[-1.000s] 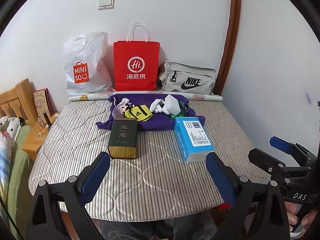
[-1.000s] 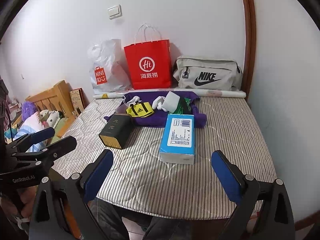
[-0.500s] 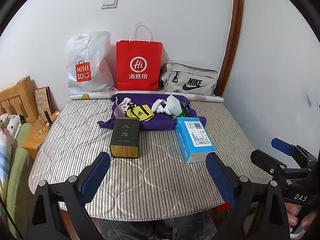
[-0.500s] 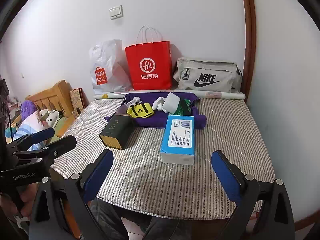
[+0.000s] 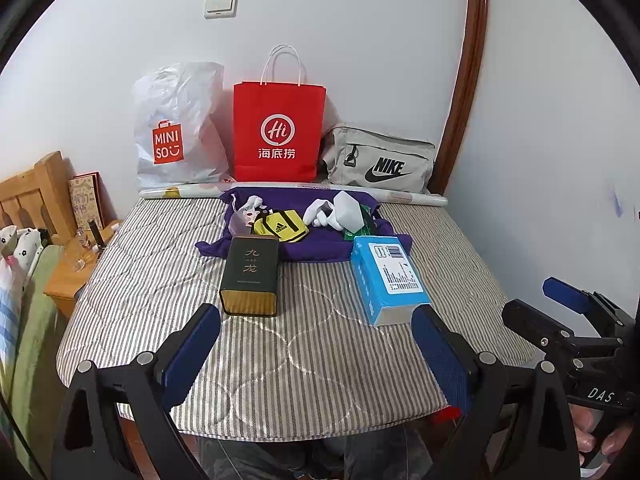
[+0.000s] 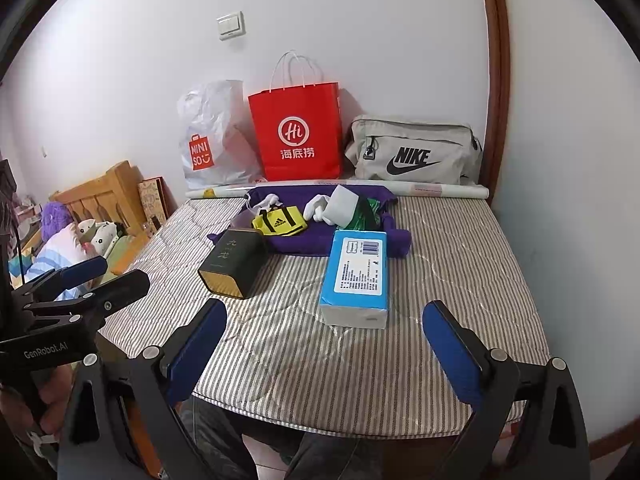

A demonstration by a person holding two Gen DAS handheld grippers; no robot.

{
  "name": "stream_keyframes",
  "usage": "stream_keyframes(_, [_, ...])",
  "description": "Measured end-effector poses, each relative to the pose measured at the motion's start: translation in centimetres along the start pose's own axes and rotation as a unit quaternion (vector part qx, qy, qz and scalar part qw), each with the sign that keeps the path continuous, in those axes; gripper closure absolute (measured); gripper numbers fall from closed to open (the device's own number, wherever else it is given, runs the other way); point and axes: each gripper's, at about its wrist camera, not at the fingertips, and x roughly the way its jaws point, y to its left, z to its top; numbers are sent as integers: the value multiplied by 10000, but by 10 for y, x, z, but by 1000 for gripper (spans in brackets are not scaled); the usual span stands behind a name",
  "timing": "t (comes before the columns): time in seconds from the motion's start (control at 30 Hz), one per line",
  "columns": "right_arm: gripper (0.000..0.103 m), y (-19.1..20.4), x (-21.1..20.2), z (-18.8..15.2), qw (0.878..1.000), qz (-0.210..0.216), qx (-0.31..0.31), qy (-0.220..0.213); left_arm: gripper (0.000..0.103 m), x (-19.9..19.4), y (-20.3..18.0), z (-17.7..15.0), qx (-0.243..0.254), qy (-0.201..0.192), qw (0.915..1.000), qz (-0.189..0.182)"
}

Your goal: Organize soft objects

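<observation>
Two grippers, both empty. Left gripper (image 5: 316, 344) fingers spread wide above the near edge of the striped mattress (image 5: 320, 360); right gripper (image 6: 324, 344) likewise spread wide, holding nothing.

Landmark: purple cloth (image 5: 320, 244), lying at the far end of the mattress. On it: a yellow pouch (image 5: 280, 227) marked "adidas", long axis roughly left-right; white gloves (image 5: 320, 212) to the pouch's right; a green packet (image 6: 366, 212) at the cloth's right edge.

Just in front of the cloth, left: dark tin (image 5: 250, 276) with Chinese characters, long axis pointing toward the camera, gold end nearest. In front, right: blue box (image 5: 386, 276) with barcode and small print unreadable, long axis also toward the camera.

Behind the cloth, against the wall: white bag (image 5: 176, 128) "MINISO", red bag (image 5: 278, 132) "Hi 海底捞", grey bag (image 5: 380, 160) "NIKE".
</observation>
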Motion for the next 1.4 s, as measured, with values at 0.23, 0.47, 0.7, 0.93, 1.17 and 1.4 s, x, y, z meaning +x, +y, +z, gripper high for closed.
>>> stream_keyframes(0.23, [5,1,-2,0,10000,-5,-5,-14,6,0,-1,0,-7,-5,10000,1])
stream_keyframes(0.47, [5,0,-3,0,10000,9,2,-19,6,-2,-1,-1,-11,-11,10000,3])
stream_keyframes(0.7, [5,0,-4,0,10000,10,-6,-28,6,-2,-3,-3,-8,-10,10000,-1])
stream_keyframes(0.93, [5,1,-5,0,10000,7,-13,-34,6,-2,-6,-4,-16,-11,10000,13])
stream_keyframes(1.17, [5,1,-6,-1,10000,7,-19,-42,6,-2,-6,-4,-31,-7,10000,20])
stream_keyframes(1.4, [5,1,-6,-1,10000,18,-43,-33,6,-1,-6,-4,-35,17,10000,12])
